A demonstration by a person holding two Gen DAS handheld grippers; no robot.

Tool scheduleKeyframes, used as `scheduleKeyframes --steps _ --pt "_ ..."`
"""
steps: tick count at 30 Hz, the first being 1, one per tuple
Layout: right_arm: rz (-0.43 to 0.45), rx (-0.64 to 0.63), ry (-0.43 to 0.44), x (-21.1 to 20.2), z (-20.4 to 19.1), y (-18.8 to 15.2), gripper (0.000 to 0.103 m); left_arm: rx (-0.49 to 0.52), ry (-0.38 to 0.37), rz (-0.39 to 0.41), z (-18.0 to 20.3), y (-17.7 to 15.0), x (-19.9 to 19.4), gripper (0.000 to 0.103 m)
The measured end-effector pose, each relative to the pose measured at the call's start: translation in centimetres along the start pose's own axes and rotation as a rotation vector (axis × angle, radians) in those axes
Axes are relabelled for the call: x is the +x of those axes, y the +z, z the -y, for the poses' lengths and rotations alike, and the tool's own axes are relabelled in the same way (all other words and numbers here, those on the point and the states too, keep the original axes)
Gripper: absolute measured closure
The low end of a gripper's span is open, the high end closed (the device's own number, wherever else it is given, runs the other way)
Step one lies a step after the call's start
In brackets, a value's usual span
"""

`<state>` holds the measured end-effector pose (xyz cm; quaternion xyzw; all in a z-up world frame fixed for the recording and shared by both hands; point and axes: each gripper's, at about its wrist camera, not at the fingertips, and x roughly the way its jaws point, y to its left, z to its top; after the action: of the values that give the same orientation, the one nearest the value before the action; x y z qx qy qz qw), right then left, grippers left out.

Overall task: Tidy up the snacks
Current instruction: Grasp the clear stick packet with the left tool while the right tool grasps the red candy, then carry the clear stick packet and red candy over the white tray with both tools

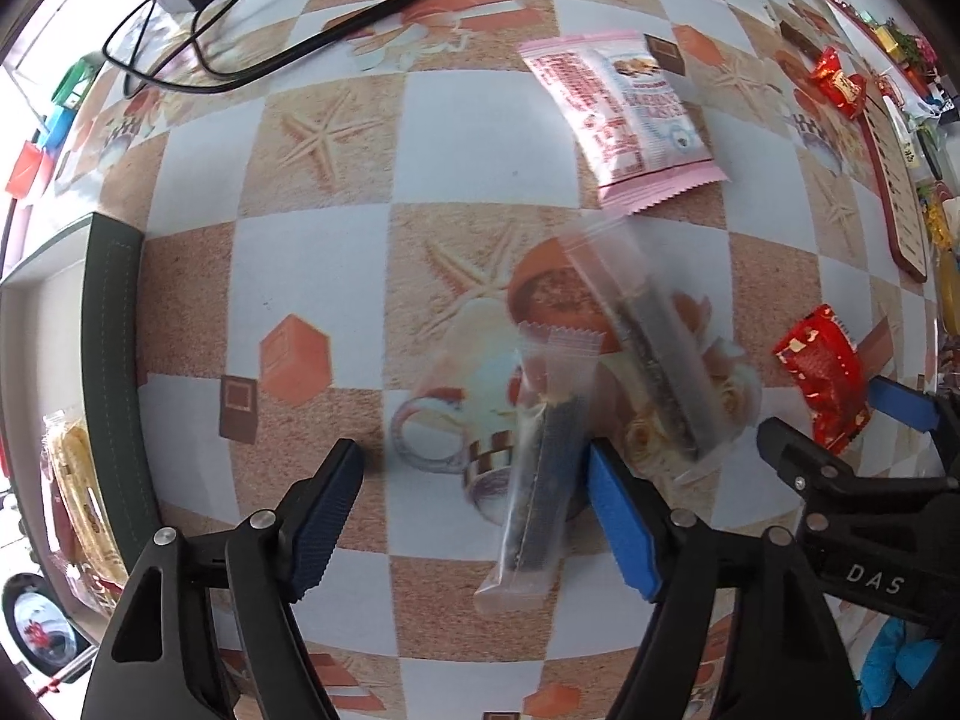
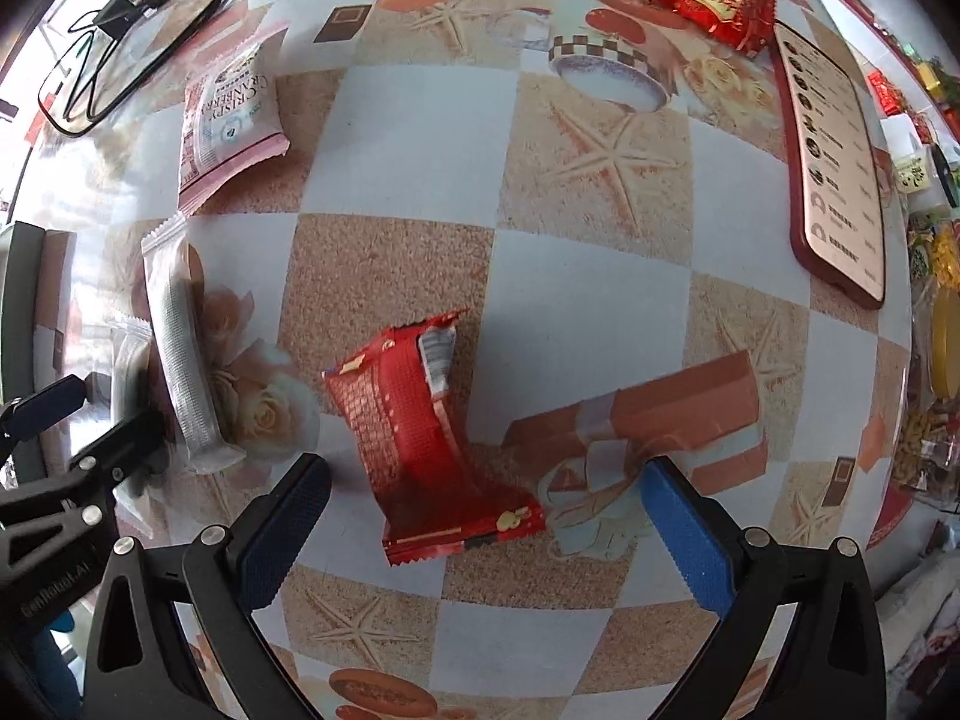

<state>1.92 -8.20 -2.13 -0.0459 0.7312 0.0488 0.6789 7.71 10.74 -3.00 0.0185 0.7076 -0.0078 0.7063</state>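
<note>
My left gripper (image 1: 474, 474) is open, its jaws on either side of a clear-wrapped dark snack bar (image 1: 537, 474) lying on the patterned tablecloth. A second clear-wrapped bar (image 1: 651, 342) lies just beyond it. My right gripper (image 2: 486, 498) is open around a red snack packet (image 2: 420, 426), which also shows in the left wrist view (image 1: 825, 381). A pink cranberry snack bag (image 1: 624, 114) lies farther back; it also shows in the right wrist view (image 2: 231, 114). Another red packet (image 2: 717, 9) lies at the far side.
A dark green-edged box (image 1: 111, 372) at the left holds a yellow snack pack (image 1: 78, 498). Black cables (image 1: 252, 30) lie at the far left. A red-framed menu card (image 2: 834, 168) lies at the right, with small items along the right edge.
</note>
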Motion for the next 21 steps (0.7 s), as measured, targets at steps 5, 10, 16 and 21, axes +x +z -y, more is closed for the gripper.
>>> scheduleKeyframes --steps 5,10,16,21 --pt "-0.025 -0.010 -0.004 -0.5 -0.5 1.2 0.008 0.029 -0.009 -0.003 1.0 -0.2 -0.1 0.034" --pt "0.002 -0.035 -0.005 -2.2 -0.8 1.5 0.061 0.084 -0.003 -0.003 2.3 -0.4 -0.9 0.085" --pt "-0.025 0.034 0.115 -2.9 0.3 1.2 0.062 0.069 -0.054 -0.027 1.7 -1.2 -1.6 0.087" --pt "-0.038 0.061 0.163 -3.8 0.1 -0.7 0.062 0.112 -0.068 -0.005 0.2 -4.3 -2.8 0.087"
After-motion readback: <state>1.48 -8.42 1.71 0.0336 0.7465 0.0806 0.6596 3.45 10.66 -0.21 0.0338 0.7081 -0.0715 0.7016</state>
